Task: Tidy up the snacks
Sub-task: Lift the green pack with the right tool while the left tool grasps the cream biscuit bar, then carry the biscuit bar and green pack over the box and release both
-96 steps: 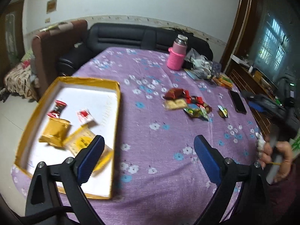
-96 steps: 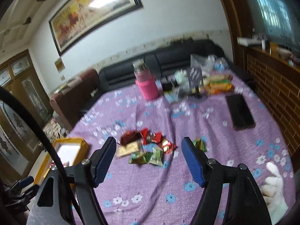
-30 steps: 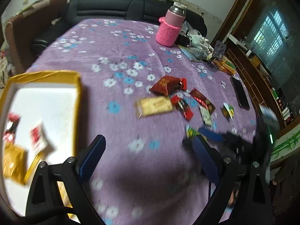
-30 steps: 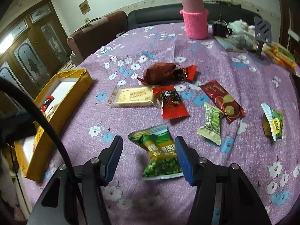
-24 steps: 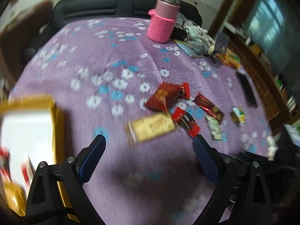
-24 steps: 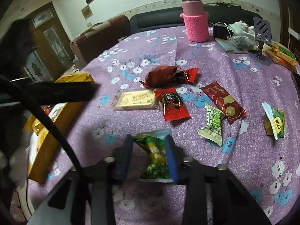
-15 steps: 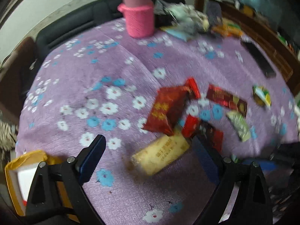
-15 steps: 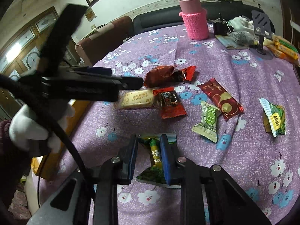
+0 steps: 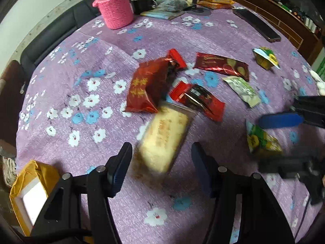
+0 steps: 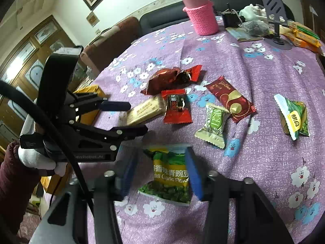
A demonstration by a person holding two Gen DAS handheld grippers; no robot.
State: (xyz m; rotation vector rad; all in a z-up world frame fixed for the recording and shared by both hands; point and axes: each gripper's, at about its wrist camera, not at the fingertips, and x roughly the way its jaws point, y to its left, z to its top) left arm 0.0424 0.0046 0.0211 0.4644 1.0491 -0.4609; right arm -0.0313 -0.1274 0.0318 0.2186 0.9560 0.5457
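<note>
Loose snacks lie on the purple flowered cloth. My left gripper points down over the cream biscuit pack, which lies between its blue pads. The jaws are closing, and a gap shows on both sides of the pack. From the right wrist view, the left gripper straddles that same biscuit pack. My right gripper is opening around the green pea pack, which lies flat on the cloth between the pads. The left pad stands clear of it. The yellow box sits at the lower left.
Beyond the biscuit pack lie a brown-red pack, a small red pack, a dark red bar, a pale green candy and a green-yellow pack. A pink flask, a phone and clutter stand at the back.
My left gripper swung from the yellow box to the snack pile, dropped over the biscuit pack and narrowed. My right gripper squeezed the green pea pack, then spread again.
</note>
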